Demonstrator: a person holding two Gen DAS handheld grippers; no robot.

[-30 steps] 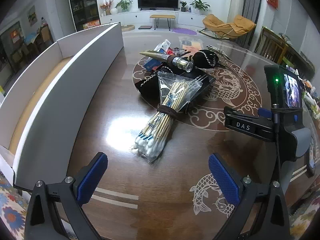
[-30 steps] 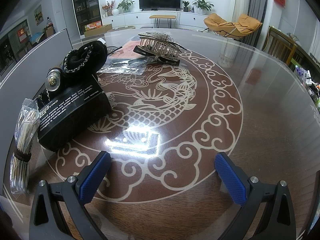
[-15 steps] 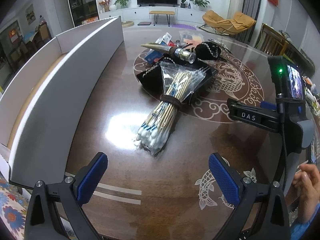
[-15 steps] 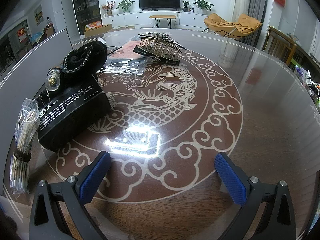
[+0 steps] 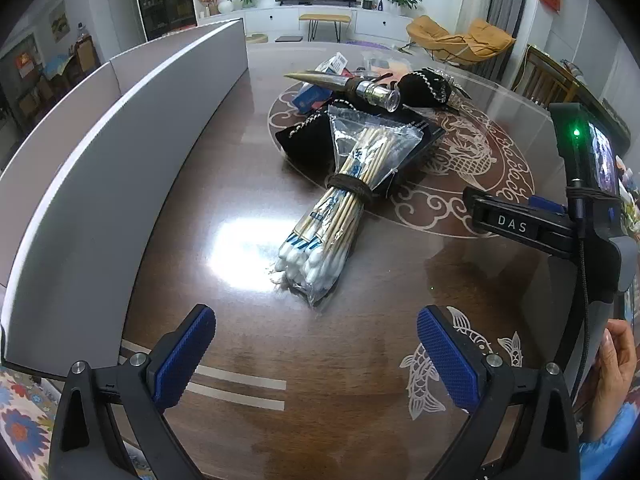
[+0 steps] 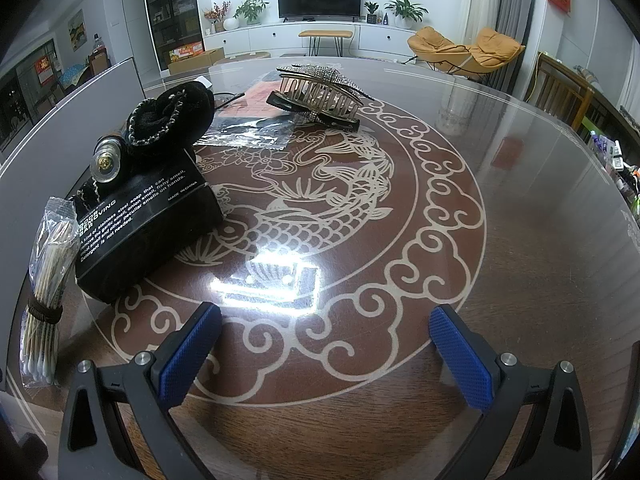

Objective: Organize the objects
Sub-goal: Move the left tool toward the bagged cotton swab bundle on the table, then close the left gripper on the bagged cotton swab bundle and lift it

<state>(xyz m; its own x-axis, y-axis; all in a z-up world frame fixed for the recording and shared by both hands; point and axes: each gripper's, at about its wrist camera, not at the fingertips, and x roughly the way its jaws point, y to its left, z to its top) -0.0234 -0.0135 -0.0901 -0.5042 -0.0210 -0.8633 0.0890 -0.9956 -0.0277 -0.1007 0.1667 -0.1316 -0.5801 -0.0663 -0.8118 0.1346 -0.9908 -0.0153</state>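
A bag of cotton swabs (image 5: 332, 216) tied with a brown band lies on the wooden table, just ahead of my open, empty left gripper (image 5: 316, 356). It also shows in the right wrist view (image 6: 44, 292). Behind it lie a black soap box (image 6: 140, 220), a black pouch (image 6: 172, 120) and a horn-shaped piece with a metal cap (image 5: 344, 84). A sparkly hair claw (image 6: 320, 96) lies farther back. My right gripper (image 6: 324, 356) is open and empty over the table's dragon inlay.
A long white cardboard box (image 5: 100, 120) stands along the table's left side. The right gripper's body (image 5: 576, 208) and a hand (image 5: 616, 368) are at the right in the left wrist view. Plastic packets (image 6: 248, 132) lie behind the pouch.
My left gripper has drawn a little nearer to the cotton swabs. The right gripper has not moved.
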